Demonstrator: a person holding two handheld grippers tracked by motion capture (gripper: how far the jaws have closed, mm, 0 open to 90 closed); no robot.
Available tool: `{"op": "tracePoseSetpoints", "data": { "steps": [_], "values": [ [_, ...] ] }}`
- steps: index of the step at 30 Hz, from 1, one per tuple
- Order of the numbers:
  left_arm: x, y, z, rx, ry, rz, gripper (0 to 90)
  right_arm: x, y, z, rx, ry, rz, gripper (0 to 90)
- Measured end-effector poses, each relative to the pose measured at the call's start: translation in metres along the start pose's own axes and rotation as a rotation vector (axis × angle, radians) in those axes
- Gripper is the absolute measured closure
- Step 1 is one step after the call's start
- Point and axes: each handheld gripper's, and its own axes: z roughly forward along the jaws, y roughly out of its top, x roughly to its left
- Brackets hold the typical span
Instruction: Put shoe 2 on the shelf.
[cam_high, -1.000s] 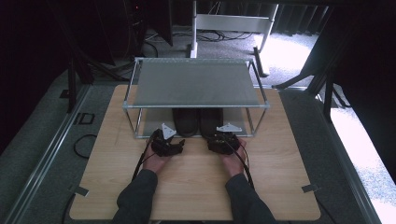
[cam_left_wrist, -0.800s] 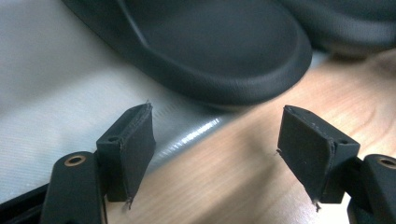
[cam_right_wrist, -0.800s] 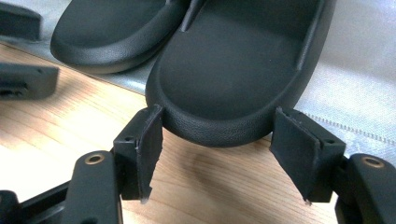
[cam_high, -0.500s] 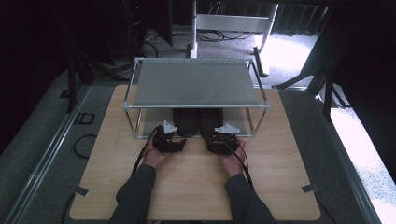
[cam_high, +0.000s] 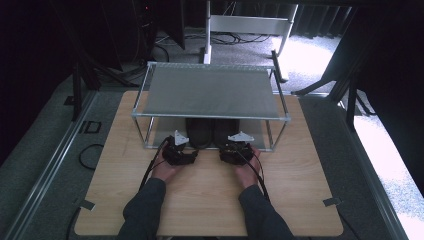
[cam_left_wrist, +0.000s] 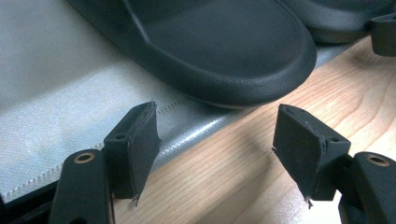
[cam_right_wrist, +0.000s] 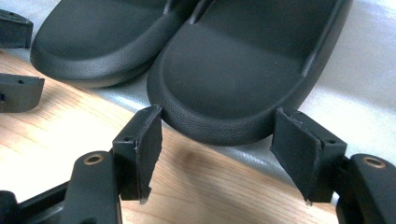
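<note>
Both claws sit open at the slippers' heels under the rack (cam_high: 210, 92); left claw (cam_left_wrist: 215, 135) has just narrowed, right claw (cam_right_wrist: 217, 135) straddles its slipper (cam_right_wrist: 243, 79); next, likely push in and clamp.

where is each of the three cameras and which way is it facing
High view: above the person's side of the wooden table, looking forward and down at the two-tier rack; forearms and both hands show, with left tongs and right tongs.
Left gripper view: rides the left tongs, facing the left black slipper; own jaws open.
Right gripper view: rides the right tongs, facing the right black slipper; own jaws open.
Shared: both gripper views show the slipper pair on grey fabric.
</note>
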Motion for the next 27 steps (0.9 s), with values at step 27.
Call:
{"op": "tracePoseSetpoints", "data": {
  "steps": [27],
  "values": [
    [-0.001,-0.026,-0.043,-0.135,0.063,-0.070,34.1,-0.017,-0.038,-0.061,0.012,0.039,-0.043,33.5]
  ]
}}
